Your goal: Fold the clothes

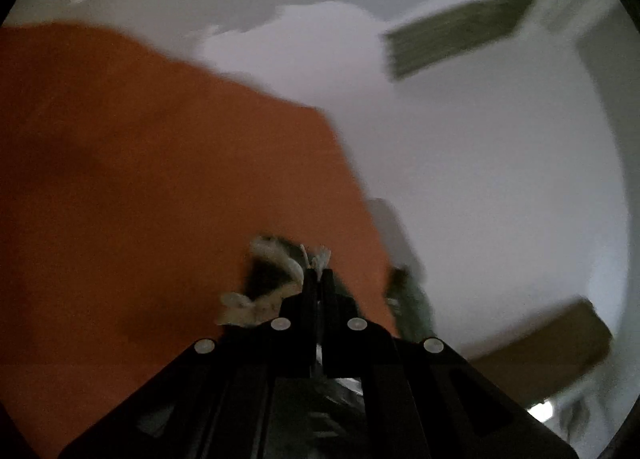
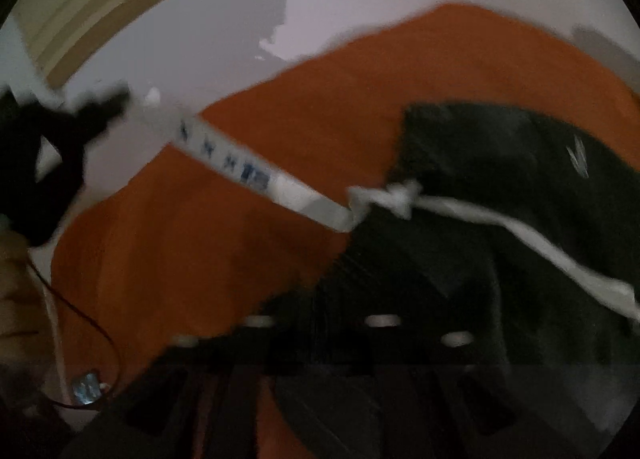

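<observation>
The left hand-held gripper (image 1: 318,273) has its jaws pinched right together on a scrap of white trim, with dark fabric bunched just behind it. My guess is it's holding a corner or waistband edge of the garment up off the bed so the cloth hangs and can be laid over into a fold.

The right hand-held gripper (image 2: 320,323) is a smeared dark shape at the bottom of its own view. Its jaws look parted, and I can't see them pinching anything, though the blur is bad enough that I wouldn't swear nothing is brushing them.

The dark garment (image 2: 500,219) lies right in front of that right gripper, spread on the orange bedsheet (image 2: 200,239), with a white drawstring (image 2: 500,227) trailing across it.

View differences: the right wrist view shows the whole garment, a white printed strap (image 2: 240,171) stretched taut up toward the other gripper at far left, and a hand with a thin red cable. The left wrist view shows the clamp itself up close, plus white wall (image 1: 500,159) and a wall vent (image 1: 460,39).
</observation>
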